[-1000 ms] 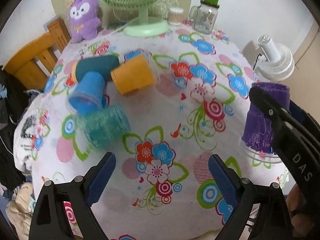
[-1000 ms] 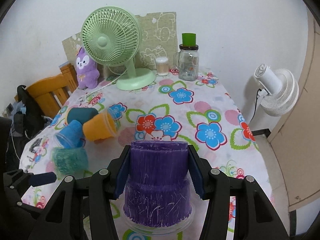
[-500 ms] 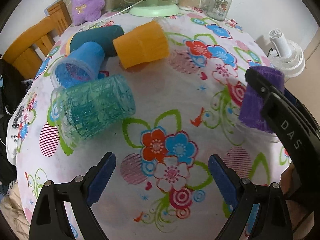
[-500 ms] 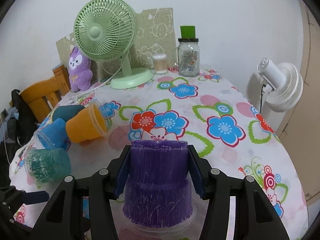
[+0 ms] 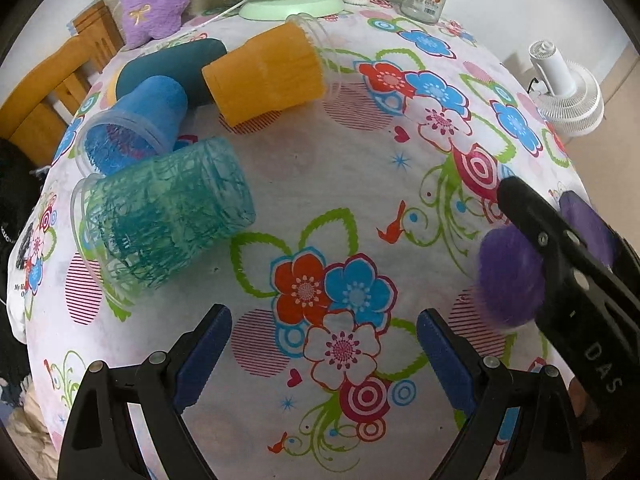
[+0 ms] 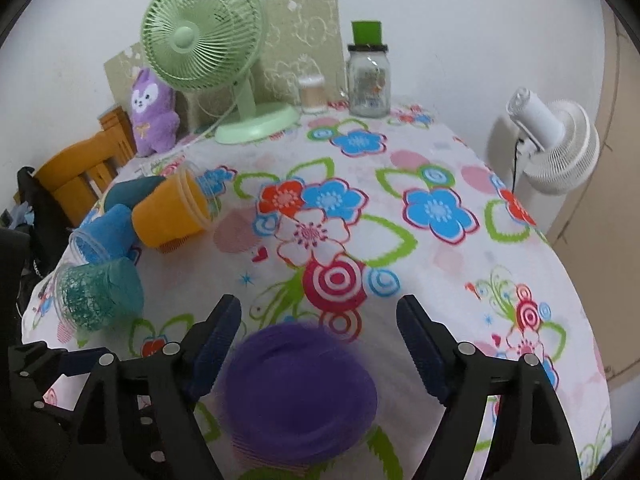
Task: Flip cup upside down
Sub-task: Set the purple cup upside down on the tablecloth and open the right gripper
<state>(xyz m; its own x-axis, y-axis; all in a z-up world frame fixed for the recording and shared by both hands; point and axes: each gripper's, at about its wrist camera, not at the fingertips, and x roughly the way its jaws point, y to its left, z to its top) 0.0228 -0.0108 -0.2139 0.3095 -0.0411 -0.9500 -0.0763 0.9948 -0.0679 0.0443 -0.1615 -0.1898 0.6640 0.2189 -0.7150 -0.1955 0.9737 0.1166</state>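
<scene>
Purple cup [image 6: 298,398]: blurred, closed base facing up, standing on the floral cloth [image 6: 400,264]. Sits at 6 o'clock in the right view, low between the right gripper's [image 6: 320,320] spread jaws, touching neither. Left gripper [image 5: 324,332] open, empty; cup [image 5: 510,276] at its 3 o'clock.

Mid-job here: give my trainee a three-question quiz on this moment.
1. True or false: the right gripper is shut on the purple cup.
2. How many cups lie on their sides on the table?
3. Nearest the left gripper is: A) orange cup B) teal scribbled cup C) blue cup

Key: 1 false, its jaws are open; 2 four; 3 B.
</scene>
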